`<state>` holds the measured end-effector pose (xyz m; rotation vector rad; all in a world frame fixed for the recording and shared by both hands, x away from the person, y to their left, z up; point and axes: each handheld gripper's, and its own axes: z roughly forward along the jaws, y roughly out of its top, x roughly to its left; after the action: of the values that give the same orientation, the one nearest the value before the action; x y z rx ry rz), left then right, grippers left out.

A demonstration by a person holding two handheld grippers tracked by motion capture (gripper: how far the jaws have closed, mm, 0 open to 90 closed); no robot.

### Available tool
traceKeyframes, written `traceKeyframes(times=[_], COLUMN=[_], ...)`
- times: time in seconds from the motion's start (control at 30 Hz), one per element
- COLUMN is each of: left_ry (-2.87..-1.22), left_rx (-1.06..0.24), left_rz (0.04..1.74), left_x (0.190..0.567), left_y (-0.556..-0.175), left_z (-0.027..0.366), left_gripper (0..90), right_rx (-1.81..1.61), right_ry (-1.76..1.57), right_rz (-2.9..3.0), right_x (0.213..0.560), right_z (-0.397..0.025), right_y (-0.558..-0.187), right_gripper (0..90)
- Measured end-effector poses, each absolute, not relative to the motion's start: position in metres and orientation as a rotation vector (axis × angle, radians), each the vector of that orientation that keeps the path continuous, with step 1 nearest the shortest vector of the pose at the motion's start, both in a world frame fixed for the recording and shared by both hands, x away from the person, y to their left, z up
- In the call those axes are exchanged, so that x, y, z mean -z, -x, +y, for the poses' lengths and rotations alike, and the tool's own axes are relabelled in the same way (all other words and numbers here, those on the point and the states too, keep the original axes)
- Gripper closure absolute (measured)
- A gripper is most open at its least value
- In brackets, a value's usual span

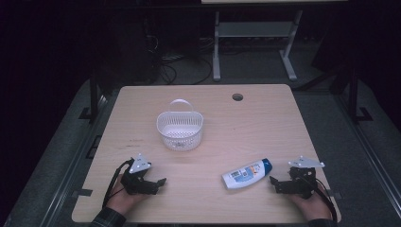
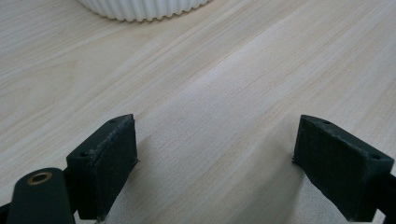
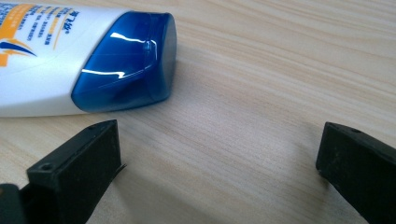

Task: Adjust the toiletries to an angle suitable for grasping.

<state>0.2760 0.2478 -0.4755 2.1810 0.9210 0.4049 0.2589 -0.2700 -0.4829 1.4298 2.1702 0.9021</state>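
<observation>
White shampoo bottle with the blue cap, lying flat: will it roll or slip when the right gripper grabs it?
The white plastic shampoo bottle with a blue cap lies on a flattish side, so it probably won't roll. Its glossy cap looks slippery; the body is likely the safer grasp. Fill level can't be seen.

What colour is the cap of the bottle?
Blue; the cap shows best in the right gripper view.

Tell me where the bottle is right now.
In the high view the bottle lies flat on the table's near right part, just left of the right gripper and well right of the basket.
</observation>
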Motion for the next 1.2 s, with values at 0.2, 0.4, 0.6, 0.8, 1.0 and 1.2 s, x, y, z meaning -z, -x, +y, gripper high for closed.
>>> traceKeyframes(times=[0.2, 0.4, 0.6, 0.8, 1.0, 1.2], left_ry=[-2.181, -2.183, -2.181, -2.183, -2.183, -2.185], left_rx=[-0.405, -0.406, -0.406, -0.405, -0.403, -0.400], left_rz=[0.920, 0.923, 0.923, 0.916, 0.913, 0.909], left_x=[0.476, 0.475, 0.475, 0.476, 0.476, 0.475], left_y=[-0.276, -0.276, -0.276, -0.276, -0.276, -0.277], left_z=[0.248, 0.248, 0.248, 0.248, 0.247, 0.247], left_gripper=[12.5, 12.6, 12.5, 12.4, 12.5, 12.5], right_rx=[-0.894, -0.891, -0.941, -1.021, -1.058, -1.090], right_ry=[-1.423, -1.430, -1.432, -1.389, -1.350, -1.292], right_rz=[2.187, 2.206, 2.224, 2.280, 2.323, 2.347], right_x=[0.482, 0.475, 0.464, 0.457, 0.454, 0.450], right_z=[-0.272, -0.275, -0.278, -0.280, -0.275, -0.269], right_y=[-0.259, -0.256, -0.249, -0.243, -0.241, -0.240], right_gripper=[2.1, 18.6, 39.5, 61.8, 82.7, 89.6])
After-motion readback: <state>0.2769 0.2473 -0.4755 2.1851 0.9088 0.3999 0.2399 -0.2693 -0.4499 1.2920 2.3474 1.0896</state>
